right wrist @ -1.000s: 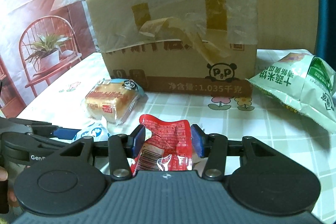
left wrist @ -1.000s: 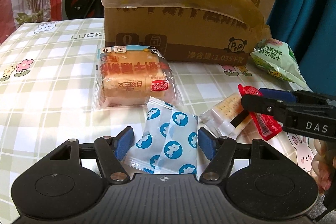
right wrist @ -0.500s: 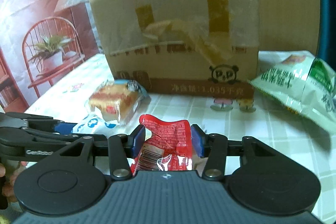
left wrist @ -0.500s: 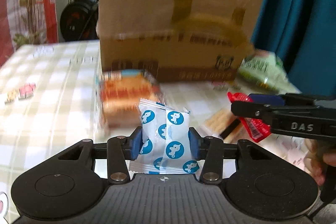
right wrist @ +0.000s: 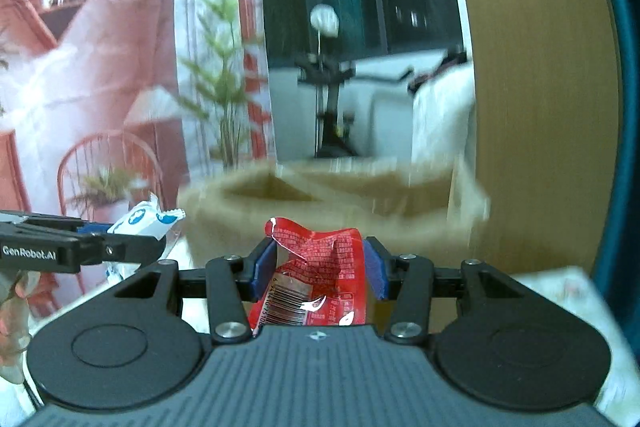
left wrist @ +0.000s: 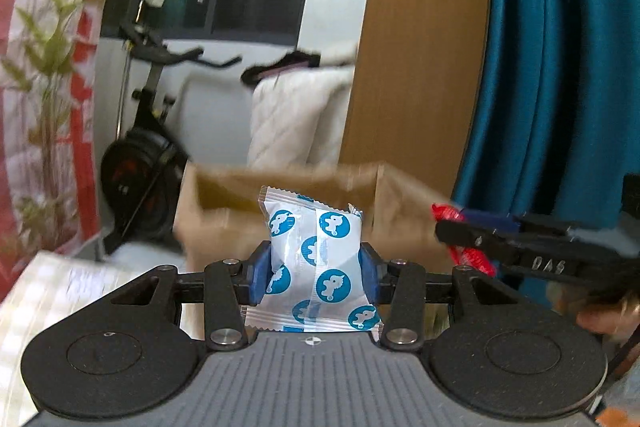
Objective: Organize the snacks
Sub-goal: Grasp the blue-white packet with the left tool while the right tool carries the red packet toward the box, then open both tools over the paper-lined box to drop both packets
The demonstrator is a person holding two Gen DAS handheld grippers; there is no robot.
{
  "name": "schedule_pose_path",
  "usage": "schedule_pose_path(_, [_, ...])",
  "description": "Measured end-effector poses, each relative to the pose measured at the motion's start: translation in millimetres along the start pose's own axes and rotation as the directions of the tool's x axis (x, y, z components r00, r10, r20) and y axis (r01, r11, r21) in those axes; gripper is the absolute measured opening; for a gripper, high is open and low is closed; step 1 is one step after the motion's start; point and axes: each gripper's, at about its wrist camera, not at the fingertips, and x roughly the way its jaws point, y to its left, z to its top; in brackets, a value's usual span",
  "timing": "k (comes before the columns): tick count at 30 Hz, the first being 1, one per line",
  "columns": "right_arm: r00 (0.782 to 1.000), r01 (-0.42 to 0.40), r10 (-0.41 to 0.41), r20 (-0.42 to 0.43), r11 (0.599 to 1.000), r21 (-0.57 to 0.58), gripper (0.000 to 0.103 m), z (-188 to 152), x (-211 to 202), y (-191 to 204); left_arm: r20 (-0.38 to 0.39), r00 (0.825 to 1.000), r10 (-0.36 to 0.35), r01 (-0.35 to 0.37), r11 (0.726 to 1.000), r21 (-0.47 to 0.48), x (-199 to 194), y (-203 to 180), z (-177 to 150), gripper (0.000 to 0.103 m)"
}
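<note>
My left gripper (left wrist: 314,273) is shut on a white snack packet with blue dots (left wrist: 316,255) and holds it up in the air. My right gripper (right wrist: 318,269) is shut on a red snack packet (right wrist: 316,279), also lifted. Ahead of both, just below them, the open top of the brown cardboard box (left wrist: 280,195) shows, blurred; it also shows in the right wrist view (right wrist: 320,199). The right gripper (left wrist: 468,241) with the red packet shows at the right of the left wrist view. The left gripper (right wrist: 132,233) with the white packet shows at the left of the right wrist view.
The checked tablecloth (left wrist: 48,291) shows at the lower left. An exercise bike (left wrist: 144,155), a wooden panel (left wrist: 420,47) and a teal curtain (left wrist: 552,67) stand behind the box. The other snacks are out of view.
Both grippers have risen from table level to the height of the box's open top, each carrying its packet. The left gripper closed on the white packet a second ago.
</note>
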Motion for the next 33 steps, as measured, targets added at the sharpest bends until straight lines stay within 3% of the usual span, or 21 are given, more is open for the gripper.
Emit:
schedule_pose_path(3, [0.999, 0.025, -0.025, 0.023, 0.999, -0.028, 0.050, 28.8, 22.2, -9.0, 0.004, 1.000, -0.002, 0.002, 1.000, 0.012, 34.4, -4.9, 28.1, 0.048])
schedule_pose_path(6, [0.997, 0.070, -0.071, -0.015, 0.997, -0.009, 0.050, 44.8, 54.1, -19.7, -0.027, 1.000, 0.009, -0.010, 1.000, -0.008, 75.8, -7.3, 43.9, 0.048])
schedule_pose_path(14, [0.984, 0.148, -0.144, -0.107, 0.988, 0.038, 0.051, 34.8, 94.9, -37.3, -0.167, 0.985, 0.033, -0.042, 0.998, -0.052, 140.1, 2.6, 34.6, 0.048])
schedule_pose_path(16, [0.982, 0.150, -0.142, -0.125, 0.987, 0.062, 0.051, 31.1, 96.1, -43.1, -0.187, 0.982, 0.028, -0.040, 0.997, -0.061, 144.2, 5.4, 31.2, 0.062])
schedule_pose_path(17, [0.982, 0.145, -0.136, -0.133, 0.987, 0.064, 0.052, 29.8, 94.9, -44.4, -0.189, 0.982, 0.023, -0.035, 0.998, -0.061, 141.4, 8.5, 32.1, 0.064])
schedule_pose_path(19, [0.982, 0.143, -0.134, -0.132, 0.988, 0.058, 0.062, 29.0, 87.8, -43.4, -0.178, 0.984, 0.014, -0.024, 0.998, -0.054, 131.1, 11.5, 31.4, 0.065])
schedule_pose_path(25, [0.992, 0.091, -0.084, -0.092, 0.992, 0.081, 0.062, 30.2, 54.7, -41.3, -0.132, 0.991, 0.013, -0.015, 1.000, -0.016, 82.9, 6.2, 29.8, 0.064])
schedule_pose_path(33, [0.995, -0.031, 0.036, -0.092, 0.998, 0.060, 0.056, 16.4, 6.9, -26.7, -0.189, 0.980, -0.060, 0.049, 0.997, -0.061, 22.9, 6.7, -2.2, 0.064])
